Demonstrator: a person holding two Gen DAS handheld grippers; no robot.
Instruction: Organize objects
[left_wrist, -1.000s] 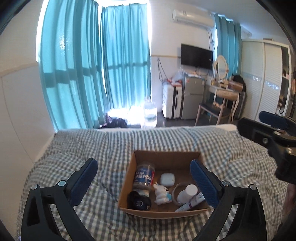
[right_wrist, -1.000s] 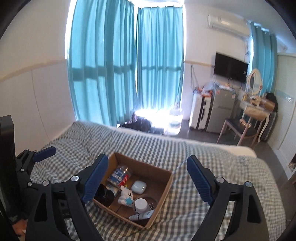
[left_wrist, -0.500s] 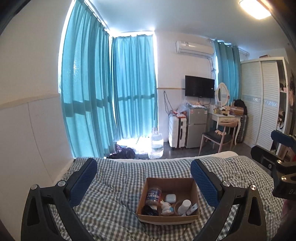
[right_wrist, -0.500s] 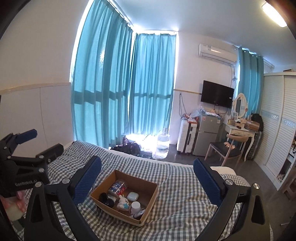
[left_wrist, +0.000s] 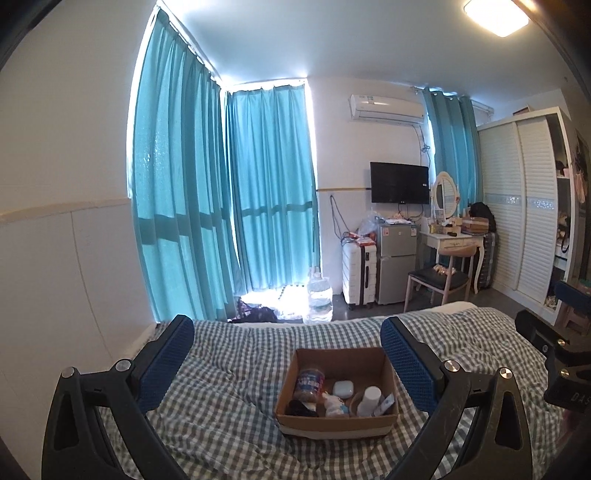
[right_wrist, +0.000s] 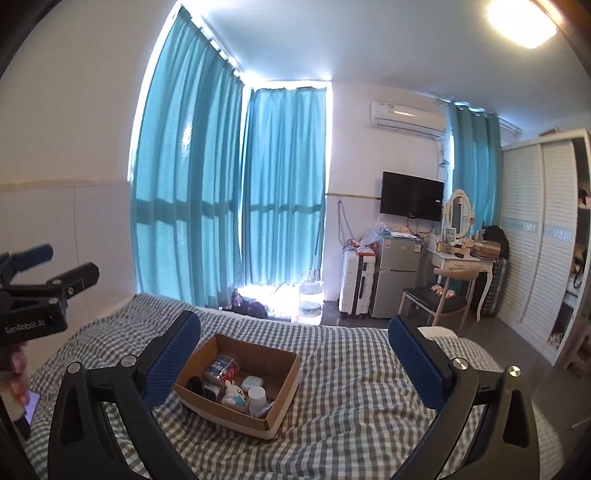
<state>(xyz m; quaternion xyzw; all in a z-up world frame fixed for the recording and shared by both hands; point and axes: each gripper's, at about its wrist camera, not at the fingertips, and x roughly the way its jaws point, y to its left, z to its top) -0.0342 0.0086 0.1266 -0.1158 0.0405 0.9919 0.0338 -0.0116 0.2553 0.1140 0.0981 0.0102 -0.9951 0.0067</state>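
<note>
Left gripper (left_wrist: 286, 363) and right gripper (right_wrist: 293, 363) held near level at lower frame, both released, grasping nothing. One brown cardboard box (left_wrist: 334, 422) lower centre.

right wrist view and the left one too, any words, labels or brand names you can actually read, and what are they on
"GenRobot.AI": on the body of the left gripper, right wrist view.
"DAS", cut off by the picture's edge: on the body of the right gripper, left wrist view.
Blue and red label on the jar in the cardboard box: too small to read.
Stickers on the small fridge and the air conditioner: too blurred to read.
</note>
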